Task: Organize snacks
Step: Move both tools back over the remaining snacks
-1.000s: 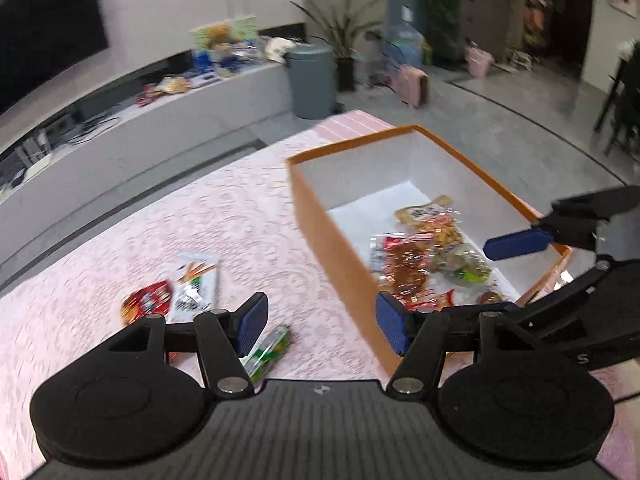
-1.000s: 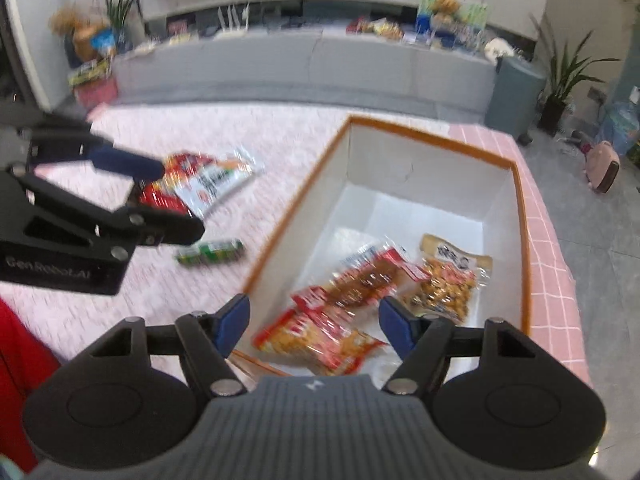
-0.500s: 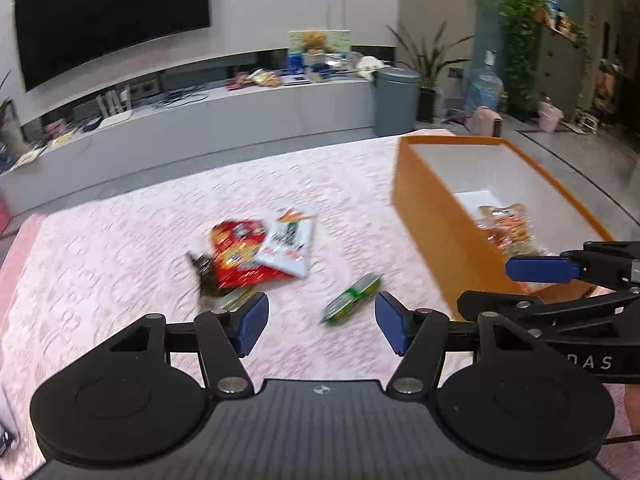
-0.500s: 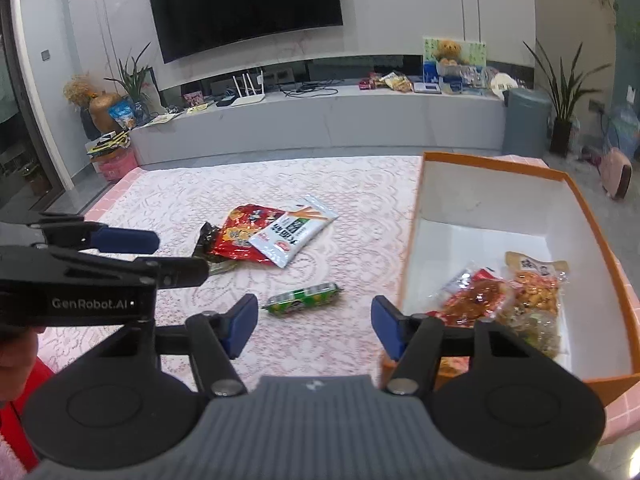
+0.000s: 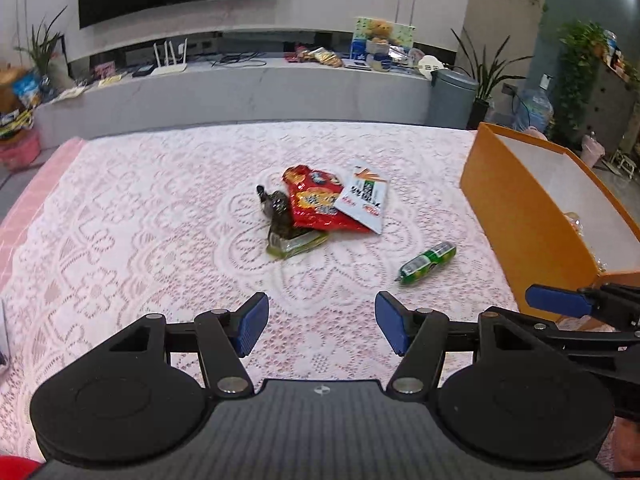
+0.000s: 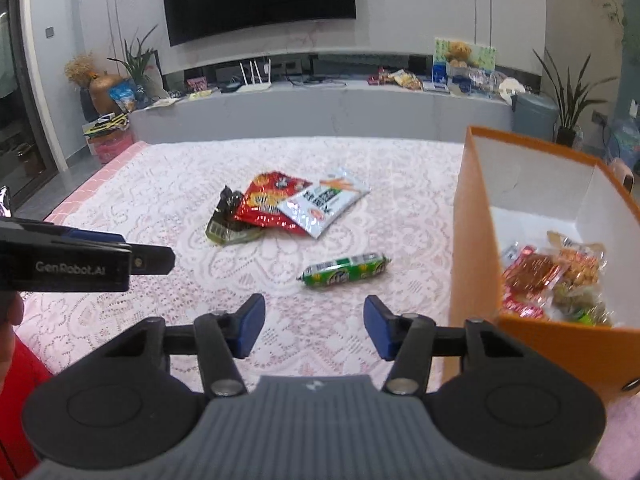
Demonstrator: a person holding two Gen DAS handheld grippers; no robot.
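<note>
"GenRobot.AI" lettering on left gripper point(image 6: 100, 256), snack packet point(image 6: 324, 204) print possibly Chinese

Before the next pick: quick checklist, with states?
1. Left gripper open, holding nothing: ok.
2. Right gripper open, holding nothing: ok.
3. Green stick lies alone, apart from the pile: ok.
4. Red bag, white bag and dark pack overlap, no clean single grab: not ok.
5. Box open, with free floor space: ok.
6. Grippers clear of each other's path: cannot tell.
</note>
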